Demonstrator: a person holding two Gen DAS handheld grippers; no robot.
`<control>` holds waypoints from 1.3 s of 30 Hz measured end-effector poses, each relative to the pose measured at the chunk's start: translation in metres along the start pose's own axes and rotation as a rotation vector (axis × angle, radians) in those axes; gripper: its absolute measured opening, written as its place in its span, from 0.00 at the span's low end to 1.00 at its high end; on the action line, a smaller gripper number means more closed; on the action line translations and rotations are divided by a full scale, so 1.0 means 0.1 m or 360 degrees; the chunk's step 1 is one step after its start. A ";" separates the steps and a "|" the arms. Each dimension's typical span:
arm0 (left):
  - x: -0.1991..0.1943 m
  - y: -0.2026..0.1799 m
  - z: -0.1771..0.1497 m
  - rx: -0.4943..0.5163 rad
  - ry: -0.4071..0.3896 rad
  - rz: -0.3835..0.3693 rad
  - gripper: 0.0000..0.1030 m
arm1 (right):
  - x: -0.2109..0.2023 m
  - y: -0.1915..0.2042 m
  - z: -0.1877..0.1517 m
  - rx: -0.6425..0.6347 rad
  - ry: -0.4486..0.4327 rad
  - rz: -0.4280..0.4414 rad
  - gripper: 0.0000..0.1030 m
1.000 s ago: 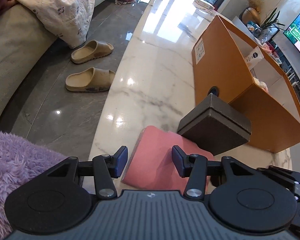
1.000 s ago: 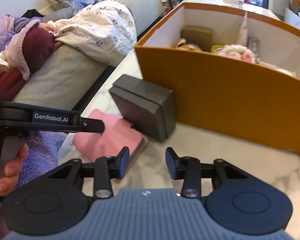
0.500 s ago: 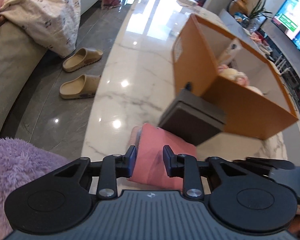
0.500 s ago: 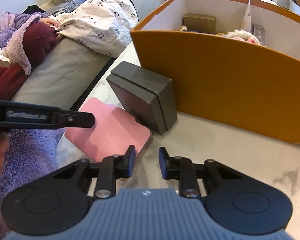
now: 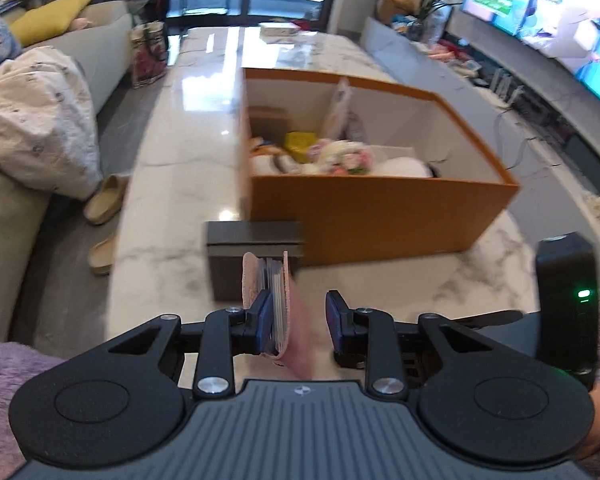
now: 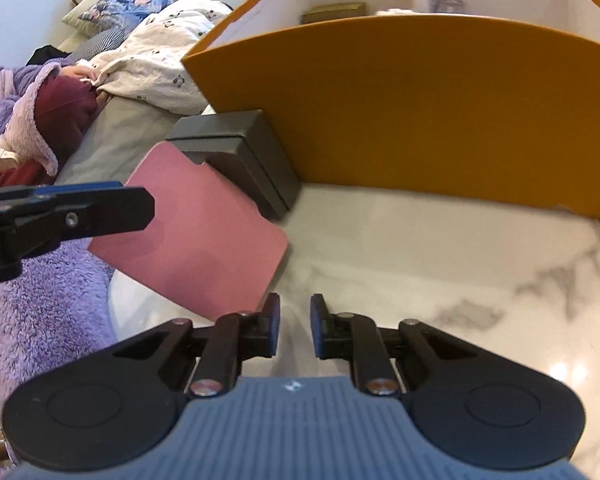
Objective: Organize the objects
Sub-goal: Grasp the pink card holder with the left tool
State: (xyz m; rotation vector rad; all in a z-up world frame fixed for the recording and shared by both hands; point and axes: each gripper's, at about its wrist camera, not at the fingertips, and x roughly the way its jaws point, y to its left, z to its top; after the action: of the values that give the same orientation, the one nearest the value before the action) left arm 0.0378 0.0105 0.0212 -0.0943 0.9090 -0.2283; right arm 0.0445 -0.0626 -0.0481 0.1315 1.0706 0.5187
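My left gripper [image 5: 300, 320] is shut on a pink notebook [image 5: 278, 300], held edge-on with its pages showing, raised off the marble table [image 5: 180, 160]. In the right wrist view one left finger [image 6: 100, 208] lies across the pink notebook [image 6: 196, 240], whose far corner is by the dark grey box [image 6: 236, 140]. That dark grey box [image 5: 252, 240] stands against the open orange box [image 5: 380, 216], which holds several items. My right gripper [image 6: 295, 324] hovers over bare marble [image 6: 420, 248] before the orange box [image 6: 420, 104]; its jaws are closing with nothing between them.
A sofa with a patterned blanket [image 5: 40, 120] runs along the left, with slippers [image 5: 108, 200] on the floor. A person in purple and maroon [image 6: 52, 112] lies on the sofa. A television [image 5: 540, 20] is on at the far right.
My left gripper closed on the pink notebook, lifted it off the table and rolled it onto its edge. My right gripper's jaws narrowed and it moved closer to the orange box.
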 end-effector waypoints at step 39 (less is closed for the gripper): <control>0.32 0.02 -0.40 -0.0089 -0.0093 0.0064 0.58 | -0.26 -0.06 -0.24 0.0023 -0.0102 -0.0064 0.19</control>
State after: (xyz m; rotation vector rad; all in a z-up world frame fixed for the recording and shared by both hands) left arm 0.0257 0.0058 -0.0280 -0.1340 0.8585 -0.1619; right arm 0.0163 -0.0837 -0.0404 0.1381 1.0124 0.4679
